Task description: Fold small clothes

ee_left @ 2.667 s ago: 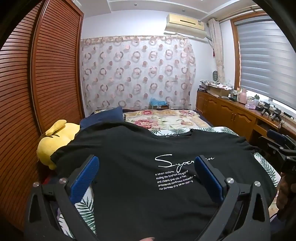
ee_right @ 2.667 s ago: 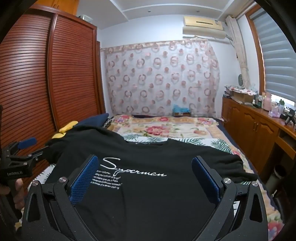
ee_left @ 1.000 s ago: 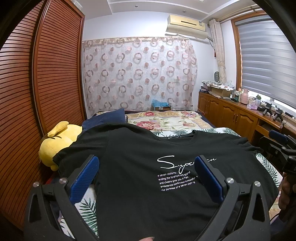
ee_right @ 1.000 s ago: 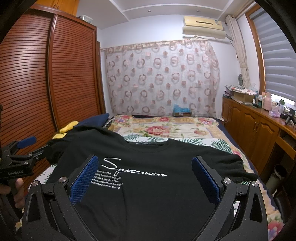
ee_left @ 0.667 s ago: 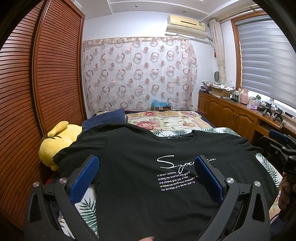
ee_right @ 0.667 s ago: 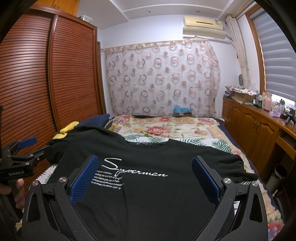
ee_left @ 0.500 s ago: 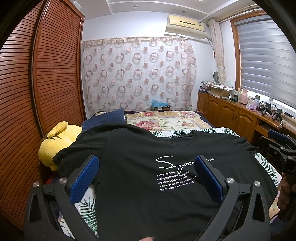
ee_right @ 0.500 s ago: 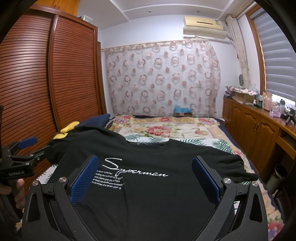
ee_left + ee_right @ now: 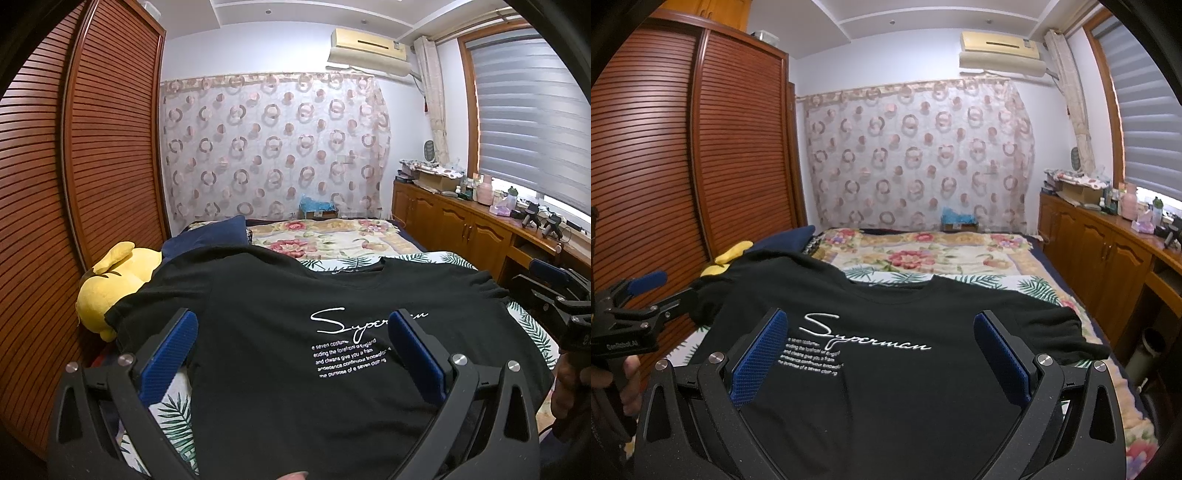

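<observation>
My left hand-held gripper (image 9: 291,332) hangs spread and empty over the black T-shirt (image 9: 280,354), which lies flat on the bed (image 9: 960,258), collar pointing away from me, sleeves reaching out left and right. My right hand-held gripper (image 9: 879,332) is spread too, grasping nothing.

I see a bed (image 9: 1049,291) running away from me toward the curtained wall, with a palm-leaf sheet (image 9: 177,417) at the near end and a floral quilt (image 9: 923,258) spread over the far half. A black T-shirt (image 9: 280,347) with white print lies flat, face up, across the near part, its neck toward the quilt and both sleeves spread out to the sides. At the left edge a yellow plush (image 9: 110,284) sits partly under the shirt's left sleeve, and a navy pillow (image 9: 210,236) lies just beyond it, beside the quilt.
</observation>
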Demonstrator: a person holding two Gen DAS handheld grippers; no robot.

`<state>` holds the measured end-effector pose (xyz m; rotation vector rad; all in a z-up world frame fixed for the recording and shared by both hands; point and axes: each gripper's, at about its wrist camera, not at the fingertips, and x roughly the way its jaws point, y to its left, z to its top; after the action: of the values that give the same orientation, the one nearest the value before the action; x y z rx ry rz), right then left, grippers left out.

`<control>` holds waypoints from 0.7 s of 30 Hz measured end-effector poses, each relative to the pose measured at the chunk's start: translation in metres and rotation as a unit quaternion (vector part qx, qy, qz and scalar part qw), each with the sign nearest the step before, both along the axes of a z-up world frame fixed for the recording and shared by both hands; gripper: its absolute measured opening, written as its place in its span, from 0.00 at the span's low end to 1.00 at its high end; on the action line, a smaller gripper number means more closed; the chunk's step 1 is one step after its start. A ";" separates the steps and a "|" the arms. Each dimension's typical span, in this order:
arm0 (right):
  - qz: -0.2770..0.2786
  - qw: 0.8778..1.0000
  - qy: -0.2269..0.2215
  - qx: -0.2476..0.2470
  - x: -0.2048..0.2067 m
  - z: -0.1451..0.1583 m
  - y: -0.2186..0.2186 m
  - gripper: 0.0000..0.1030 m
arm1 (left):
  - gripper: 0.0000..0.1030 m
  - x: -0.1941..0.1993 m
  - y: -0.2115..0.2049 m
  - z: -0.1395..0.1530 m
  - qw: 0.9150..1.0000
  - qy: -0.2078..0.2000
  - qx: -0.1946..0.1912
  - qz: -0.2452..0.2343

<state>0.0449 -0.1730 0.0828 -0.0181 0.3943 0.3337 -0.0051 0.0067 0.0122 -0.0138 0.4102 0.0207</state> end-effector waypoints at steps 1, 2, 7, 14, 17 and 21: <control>0.002 1.000 0.001 0.000 0.002 -0.001 0.002 1.00 | 1.00 0.000 0.000 0.000 1.000 0.002 0.001 0.001; 0.004 1.000 0.002 0.000 0.002 -0.002 0.002 1.00 | 1.00 0.000 0.002 -0.001 1.000 0.004 0.000 0.001; 0.023 1.000 0.016 -0.005 0.011 -0.003 0.033 1.00 | 1.00 0.006 0.014 -0.011 1.000 0.019 -0.005 0.001; 0.044 0.998 0.032 -0.009 0.021 -0.014 0.042 1.00 | 1.00 0.010 0.044 -0.027 0.999 0.041 -0.005 0.016; 0.055 0.998 0.038 -0.012 0.026 -0.018 0.050 1.00 | 1.00 0.013 0.058 -0.032 0.999 0.049 -0.013 0.018; 0.066 0.997 0.036 -0.009 0.034 -0.020 0.058 1.00 | 1.00 0.014 0.074 -0.038 0.999 0.050 -0.011 0.020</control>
<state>0.0786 -0.1151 0.0632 -0.0497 0.4685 0.4624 0.0093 0.0809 -0.0254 -0.0431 0.5092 0.0572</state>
